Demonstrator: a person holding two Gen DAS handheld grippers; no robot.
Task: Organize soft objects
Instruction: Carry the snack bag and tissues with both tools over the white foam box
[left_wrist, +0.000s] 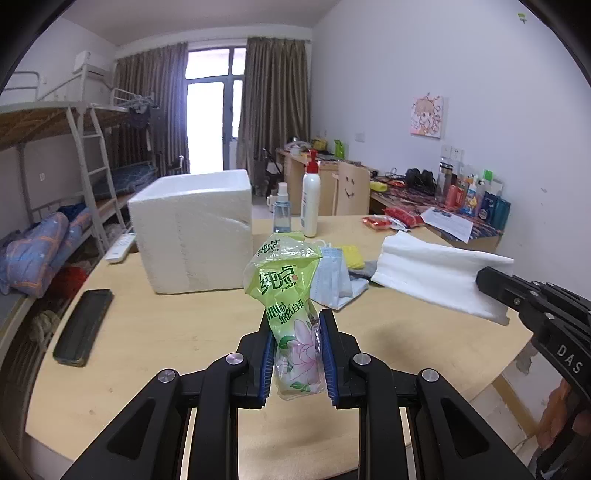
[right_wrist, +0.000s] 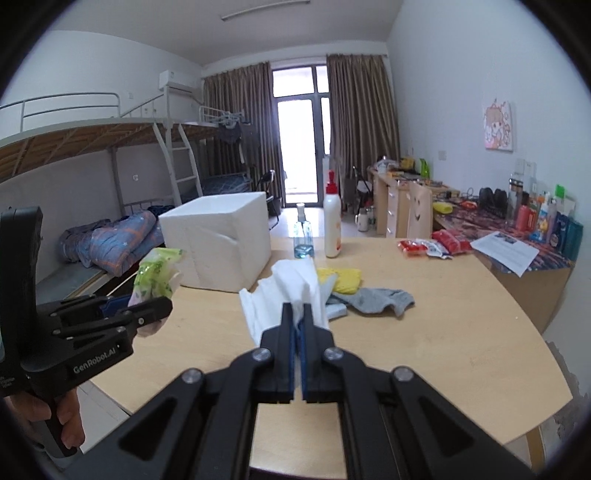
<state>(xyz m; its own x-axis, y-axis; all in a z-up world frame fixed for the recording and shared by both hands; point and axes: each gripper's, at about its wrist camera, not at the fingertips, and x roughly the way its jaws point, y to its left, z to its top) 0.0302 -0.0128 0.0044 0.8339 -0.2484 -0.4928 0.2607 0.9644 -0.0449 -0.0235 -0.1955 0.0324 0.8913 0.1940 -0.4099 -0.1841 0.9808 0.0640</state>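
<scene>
Your left gripper (left_wrist: 295, 354) clamps a green tissue pack (left_wrist: 286, 291) printed "纯点"; your right gripper (right_wrist: 298, 321), marked "DAS", pinches white tissues (right_wrist: 284, 291) aloft.

Glossy plastic tissue pack (left_wrist: 286, 295), matt wooden table (left_wrist: 177, 332)

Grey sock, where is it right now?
The grey sock lies on the table, right of centre in the right wrist view, touching the yellow cloth, beyond the right gripper.
</scene>
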